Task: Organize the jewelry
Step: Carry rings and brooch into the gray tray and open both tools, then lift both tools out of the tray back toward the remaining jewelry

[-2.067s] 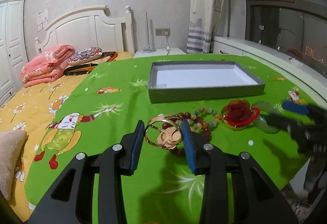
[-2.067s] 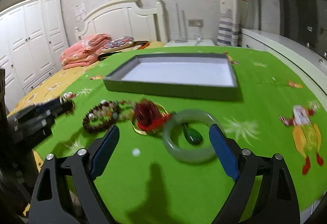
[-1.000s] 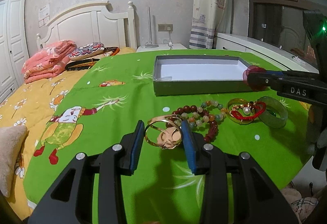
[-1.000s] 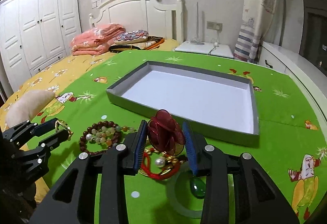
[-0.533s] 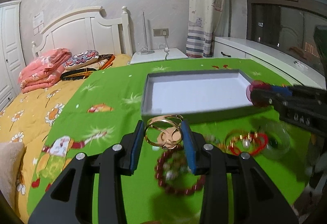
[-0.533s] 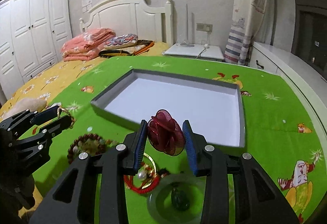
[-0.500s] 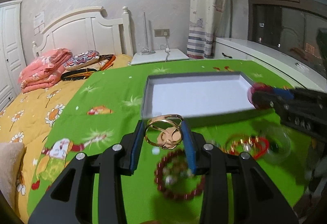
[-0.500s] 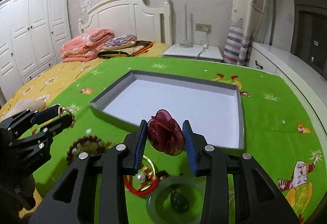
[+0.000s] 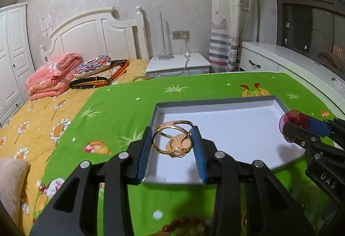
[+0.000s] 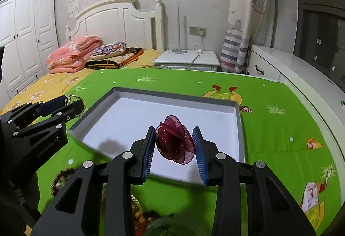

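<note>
Gold ring (image 9: 172, 139) pinched in left hand-held gripper (image 9: 172, 145), red mesh flower (image 10: 174, 142) in right hand-held gripper (image 10: 175, 150), both above grey tray (image 10: 237, 115) at frame centre (left nearer its near-left corner).

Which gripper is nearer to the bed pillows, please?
Left. The left gripper, holding the gold ring, is at the tray's pillow-side edge; the right gripper, holding the red flower, is over its middle.

gold ring (image 9: 172, 139) clamped in left gripper (image 9: 172, 147) above gray tray (image 9: 217, 102) near corner
</note>
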### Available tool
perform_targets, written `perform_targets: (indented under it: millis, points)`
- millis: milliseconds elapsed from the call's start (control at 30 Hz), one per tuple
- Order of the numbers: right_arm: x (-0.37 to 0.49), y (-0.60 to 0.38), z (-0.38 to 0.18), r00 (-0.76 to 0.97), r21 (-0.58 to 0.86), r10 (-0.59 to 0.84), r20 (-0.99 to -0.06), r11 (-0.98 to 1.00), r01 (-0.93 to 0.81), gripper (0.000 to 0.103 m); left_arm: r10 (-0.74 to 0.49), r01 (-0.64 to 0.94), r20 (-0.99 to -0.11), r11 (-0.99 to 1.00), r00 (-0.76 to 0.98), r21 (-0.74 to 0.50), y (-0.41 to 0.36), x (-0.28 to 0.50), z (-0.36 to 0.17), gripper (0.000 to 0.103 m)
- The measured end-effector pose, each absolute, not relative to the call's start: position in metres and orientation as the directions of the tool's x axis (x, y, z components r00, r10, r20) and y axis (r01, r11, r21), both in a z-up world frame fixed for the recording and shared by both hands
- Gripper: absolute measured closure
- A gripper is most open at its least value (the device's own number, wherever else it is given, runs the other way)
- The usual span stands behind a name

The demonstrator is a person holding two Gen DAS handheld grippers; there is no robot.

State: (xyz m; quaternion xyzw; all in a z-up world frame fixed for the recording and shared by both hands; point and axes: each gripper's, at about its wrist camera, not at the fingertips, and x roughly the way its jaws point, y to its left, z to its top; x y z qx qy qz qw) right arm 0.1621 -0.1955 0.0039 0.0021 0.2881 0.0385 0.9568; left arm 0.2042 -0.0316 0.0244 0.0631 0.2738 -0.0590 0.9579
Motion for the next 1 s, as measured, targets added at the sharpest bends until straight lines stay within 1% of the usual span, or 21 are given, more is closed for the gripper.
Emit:
perform_targets:
  millis: [333, 467, 567, 600, 633, 700, 833, 1000]
  points:
    - [0.223, -0.204, 0.003, 0.806, -0.004, 0.005, -0.593, 1.000, -0.009, 0.068, -0.022, 0.131, -0.615, 0.982, 0.788, 0.133, -0.058, 0.277, 0.004, 0.067]
    - [0.245, -0.211, -0.005, 0.778, 0.002, -0.012, -0.628, 1.000, 0.017, 0.067, 0.013, 0.127, -0.650, 0.978, 0.760, 0.168, -0.064, 0.302, -0.010, 0.066]
    - [0.255, -0.216, -0.010, 0.764, 0.022, -0.018, -0.645, 0.999, 0.041, 0.067, 0.020, 0.122, -0.676, 0.979, 0.737, 0.162, -0.061, 0.313, -0.017, 0.065]
    - [0.258, -0.218, -0.011, 0.760, 0.025, -0.017, -0.650, 0.999, 0.044, 0.065, 0.022, 0.119, -0.676, 0.980, 0.737, 0.162, -0.061, 0.312, -0.019, 0.060]
    - [0.259, -0.219, -0.011, 0.756, 0.026, -0.018, -0.654, 0.999, 0.046, 0.059, 0.030, 0.115, -0.672, 0.979, 0.740, 0.170, -0.060, 0.312, -0.019, 0.047]
    - [0.258, -0.219, -0.009, 0.760, 0.025, -0.021, -0.649, 0.998, 0.049, 0.050, 0.039, 0.116, -0.650, 0.974, 0.759, 0.194, -0.060, 0.306, -0.019, 0.032]
    - [0.243, -0.219, 0.001, 0.774, 0.039, 0.002, -0.633, 0.999, 0.029, 0.050, 0.034, 0.133, -0.618, 0.966, 0.786, 0.222, -0.061, 0.285, -0.012, 0.025]
    - [0.210, -0.221, 0.013, 0.796, 0.057, 0.026, -0.605, 0.998, 0.011, 0.048, 0.020, 0.136, -0.566, 0.963, 0.824, 0.232, -0.056, 0.245, 0.001, 0.020]
